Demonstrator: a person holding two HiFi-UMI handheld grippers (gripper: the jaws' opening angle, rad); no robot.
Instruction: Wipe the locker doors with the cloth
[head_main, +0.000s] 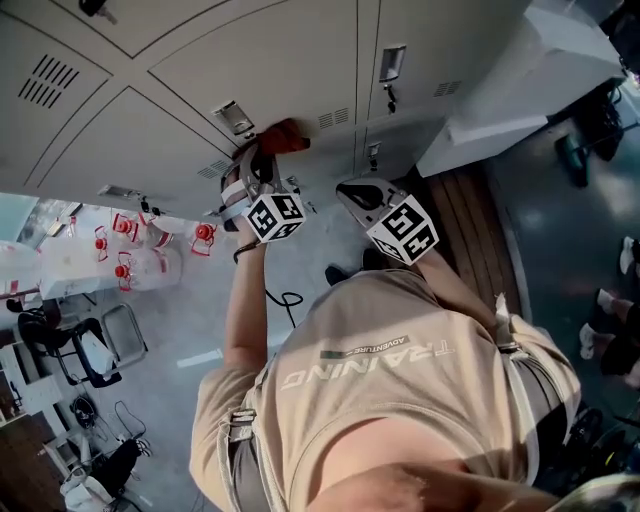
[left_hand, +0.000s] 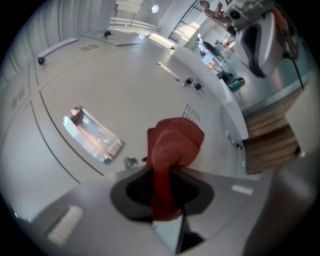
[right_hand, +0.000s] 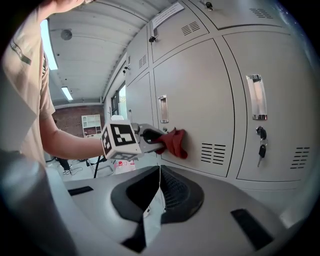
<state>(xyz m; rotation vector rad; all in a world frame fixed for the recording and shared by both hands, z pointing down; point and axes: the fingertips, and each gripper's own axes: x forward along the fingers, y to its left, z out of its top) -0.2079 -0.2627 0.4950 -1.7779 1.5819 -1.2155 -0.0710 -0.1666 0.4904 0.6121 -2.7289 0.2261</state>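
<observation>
Wiping a grey locker door with a red cloth, held in a hand-held gripper.

The left gripper had its fingers pinching one end of the red cloth. The rest of the cloth bunched just past the fingertips, straight ahead of them. It sat between the fingers and the locker door and appeared to press against the panel. A metal handle lay on the door off to the left of those fingers, near the cloth but apart from it. The right gripper had its fingers pressed together with nothing between them. It hung back from the lockers, to the right of the left gripper. The left hand was plainly the nearer one, so any wiping stroke would likely be its own, with the cloth kept trapped between fingertips and door.
</observation>
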